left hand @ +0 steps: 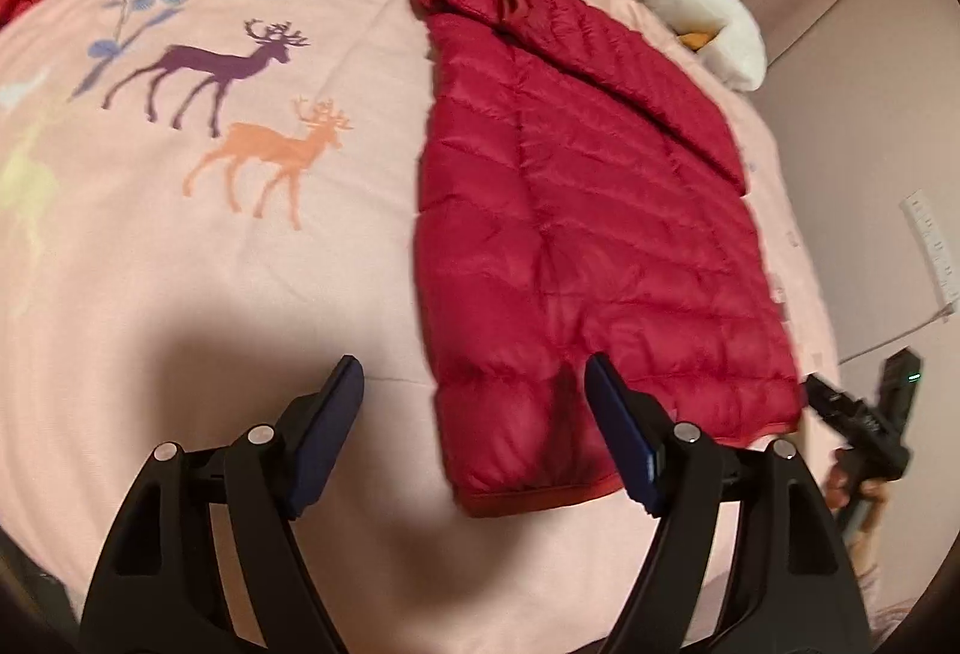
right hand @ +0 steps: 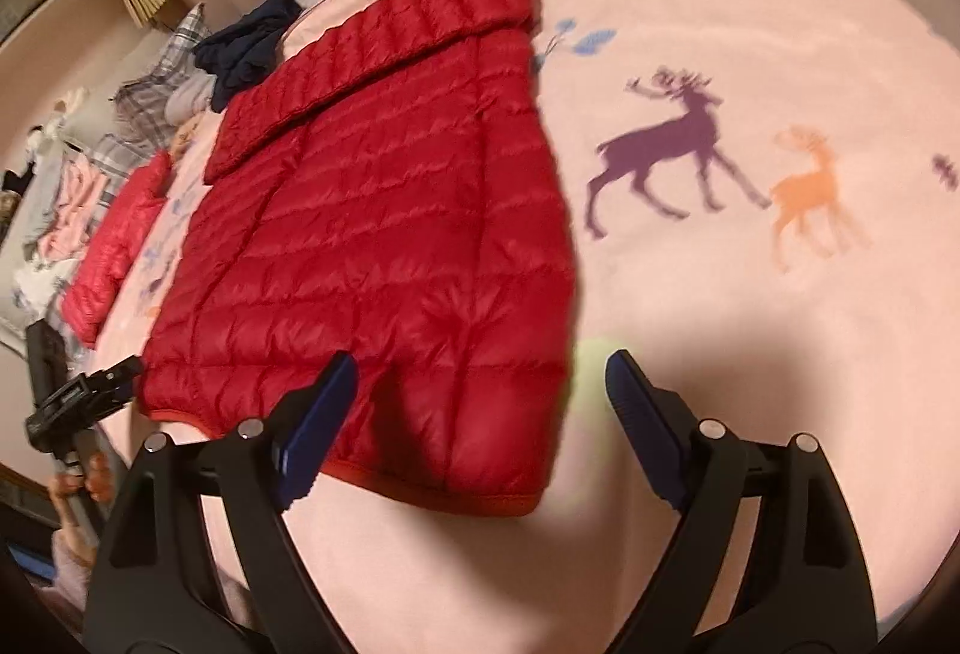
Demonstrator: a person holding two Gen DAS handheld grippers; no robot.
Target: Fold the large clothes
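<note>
A dark red quilted down jacket (left hand: 570, 204) lies flat on a pink bedspread (left hand: 240, 264) printed with deer, one sleeve folded across its body and its hem toward me. My left gripper (left hand: 474, 366) hangs open over the hem's left corner, one finger above the bedspread and the other above the jacket, holding nothing. In the right wrist view the jacket (right hand: 372, 210) fills the middle. My right gripper (right hand: 480, 360) is open over the hem's right corner, also holding nothing. Each gripper shows at the edge of the other's view, the right gripper (left hand: 864, 414) and the left gripper (right hand: 90, 390), each with a hand below it.
A second, lighter red jacket (right hand: 114, 246) lies further along the bed. A dark navy garment (right hand: 246, 42) and plaid clothes (right hand: 150, 96) are piled at the far side. A white and orange plush toy (left hand: 696, 6) sits by the wall. A power strip (left hand: 933, 252) hangs on the wall beside the bed.
</note>
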